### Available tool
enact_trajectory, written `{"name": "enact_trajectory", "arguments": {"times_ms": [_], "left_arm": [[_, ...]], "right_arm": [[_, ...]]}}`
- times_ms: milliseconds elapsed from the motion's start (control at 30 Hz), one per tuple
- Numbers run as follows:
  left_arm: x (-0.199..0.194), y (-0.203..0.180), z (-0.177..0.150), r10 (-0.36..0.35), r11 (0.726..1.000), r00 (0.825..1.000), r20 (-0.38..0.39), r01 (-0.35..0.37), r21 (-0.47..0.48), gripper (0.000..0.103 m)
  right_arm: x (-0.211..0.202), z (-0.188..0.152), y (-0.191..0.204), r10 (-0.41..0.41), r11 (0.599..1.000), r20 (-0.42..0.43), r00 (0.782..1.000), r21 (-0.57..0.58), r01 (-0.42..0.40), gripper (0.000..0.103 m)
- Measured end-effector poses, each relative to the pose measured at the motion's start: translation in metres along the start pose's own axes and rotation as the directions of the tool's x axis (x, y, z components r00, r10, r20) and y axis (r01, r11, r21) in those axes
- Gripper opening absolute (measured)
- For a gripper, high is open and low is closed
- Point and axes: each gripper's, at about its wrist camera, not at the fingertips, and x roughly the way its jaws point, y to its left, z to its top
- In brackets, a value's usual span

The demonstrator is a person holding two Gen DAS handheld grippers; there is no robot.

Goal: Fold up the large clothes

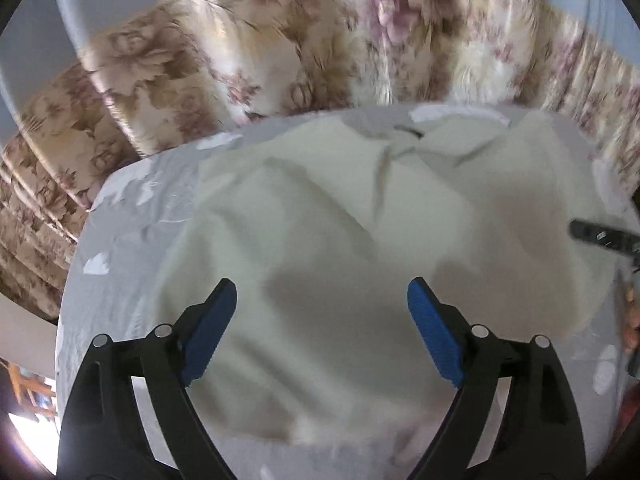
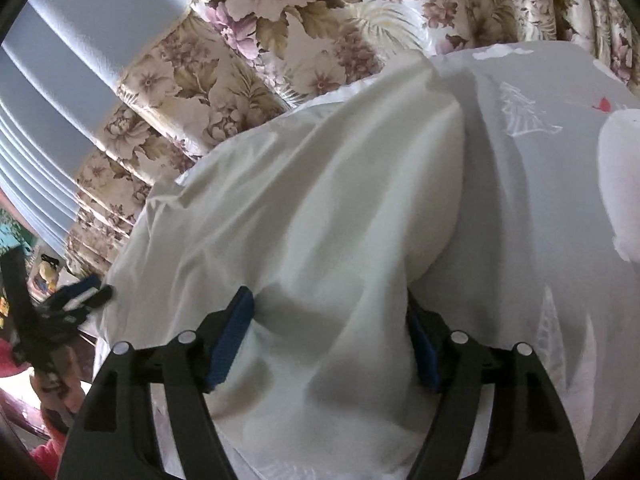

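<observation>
A large cream-white garment (image 1: 360,200) lies crumpled on a grey printed bed sheet (image 1: 132,220). My left gripper (image 1: 321,284) hangs just above it, blue pads wide apart with only flat cloth below the gap. In the right wrist view the same garment (image 2: 320,200) bulges up in folds. My right gripper (image 2: 328,294) stands open astride a raised fold; the cloth brushes the left pad and hides part of the right pad, but neither pad pinches it. The right gripper's finger (image 1: 600,236) shows at the left view's right edge, and the left gripper (image 2: 80,296) is a blur at the right view's left edge.
A floral curtain (image 1: 240,40) (image 2: 320,20) hangs behind the bed's far edge. Bare grey sheet (image 2: 540,160) with white prints lies to the right of the garment. A person's hand and pink sleeve (image 2: 48,448) are at the lower left.
</observation>
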Motion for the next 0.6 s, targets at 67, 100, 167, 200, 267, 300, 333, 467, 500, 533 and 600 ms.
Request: {"name": "enact_trajectory", "arguments": {"times_ms": [67,100,167,200,267,300,333,467,500,533,600], "left_arm": [[0.027,-0.004,0.003,0.028,0.999,0.998,-0.060,-0.028,-0.014,0.087],[0.035,-0.002,0.003,0.024,0.999,0.997,-0.075,-0.027,-0.028,0.087],[0.041,-0.002,0.001,0.032,0.999,0.997,-0.072,-0.035,-0.035,0.087],[0.042,-0.004,0.001,0.040,0.999,0.997,-0.070,-0.042,-0.028,0.087],[0.044,-0.008,-0.001,0.066,0.998,0.996,-0.064,-0.067,-0.006,0.087],[0.044,-0.010,-0.001,0.074,0.997,0.995,-0.062,-0.074,-0.001,0.087],[0.045,-0.011,-0.001,0.079,0.997,0.995,-0.061,-0.079,0.001,0.087],[0.047,-0.005,0.000,0.057,0.998,0.996,-0.066,-0.058,-0.017,0.087],[0.047,-0.003,0.000,0.044,0.999,0.997,-0.068,-0.046,-0.023,0.087],[0.046,0.002,0.001,0.023,0.999,0.997,-0.070,-0.025,-0.031,0.085],[0.039,0.015,0.001,-0.029,0.998,0.997,-0.067,0.025,-0.056,0.073]], "right_arm": [[0.005,0.006,0.002,-0.007,1.000,0.004,1.000,-0.012,0.007,0.072],[0.007,0.007,0.002,-0.005,1.000,0.008,1.000,-0.012,0.005,0.067],[0.010,0.006,0.008,-0.003,1.000,0.021,1.000,-0.031,0.004,0.050],[0.008,0.006,0.010,0.004,0.999,0.031,0.999,-0.039,-0.003,0.041],[0.002,0.006,0.017,-0.012,0.998,0.058,0.998,-0.060,0.016,0.032],[-0.002,0.005,0.024,-0.033,0.996,0.077,0.996,-0.083,0.040,0.028],[-0.008,0.005,0.037,-0.066,0.990,0.104,0.992,-0.119,0.078,0.025],[-0.027,0.010,0.087,-0.141,0.958,0.171,0.975,-0.223,0.178,0.021],[-0.032,0.013,0.104,-0.149,0.950,0.182,0.972,-0.247,0.192,0.020],[-0.036,0.015,0.115,-0.153,0.943,0.187,0.970,-0.267,0.200,0.020],[-0.040,0.019,0.152,-0.174,0.913,0.190,0.966,-0.337,0.231,0.020]]}}
